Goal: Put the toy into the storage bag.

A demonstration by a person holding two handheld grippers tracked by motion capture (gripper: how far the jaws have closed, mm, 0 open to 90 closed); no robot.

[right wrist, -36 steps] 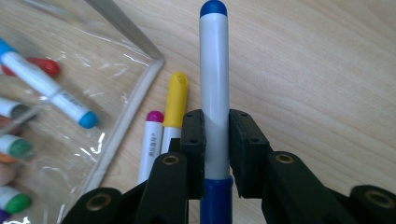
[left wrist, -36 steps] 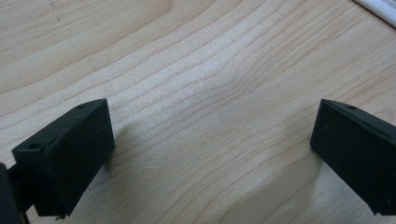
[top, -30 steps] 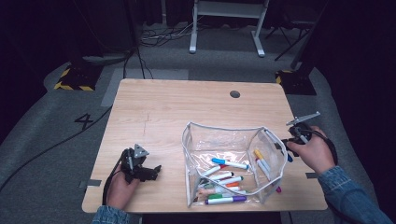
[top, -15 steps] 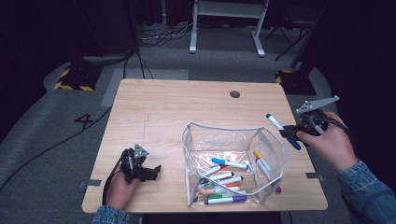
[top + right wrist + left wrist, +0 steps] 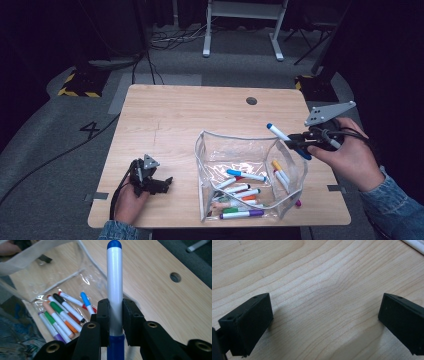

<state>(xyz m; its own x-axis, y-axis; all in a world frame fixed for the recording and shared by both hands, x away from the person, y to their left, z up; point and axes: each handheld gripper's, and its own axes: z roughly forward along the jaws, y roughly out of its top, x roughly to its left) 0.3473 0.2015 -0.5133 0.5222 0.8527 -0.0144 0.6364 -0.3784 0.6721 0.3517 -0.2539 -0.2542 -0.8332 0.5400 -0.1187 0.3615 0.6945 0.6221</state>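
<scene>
My right gripper (image 5: 296, 144) is shut on a blue-capped white marker (image 5: 286, 139), held in the air above the right rim of a clear plastic pouch (image 5: 210, 165). In the right gripper view the marker (image 5: 114, 285) stands straight up between the pads (image 5: 103, 315), with the pouch (image 5: 45, 277) below at the left. Several coloured markers (image 5: 242, 192) lie in the pouch. My left gripper (image 5: 165, 183) rests on the table (image 5: 200, 115) at the front left, pointing at the pouch. Its black fingers (image 5: 247, 322) stand wide apart with bare wood between them.
A round cable hole (image 5: 251, 100) sits near the table's far edge. Dark floor with cables and a white stand (image 5: 240, 30) lies beyond the table. A person's hands hold both grippers near the front edge.
My right gripper has risen from the table beside the pouch's right side, carrying the blue-capped marker up and over the pouch rim. The left gripper has stayed put.
</scene>
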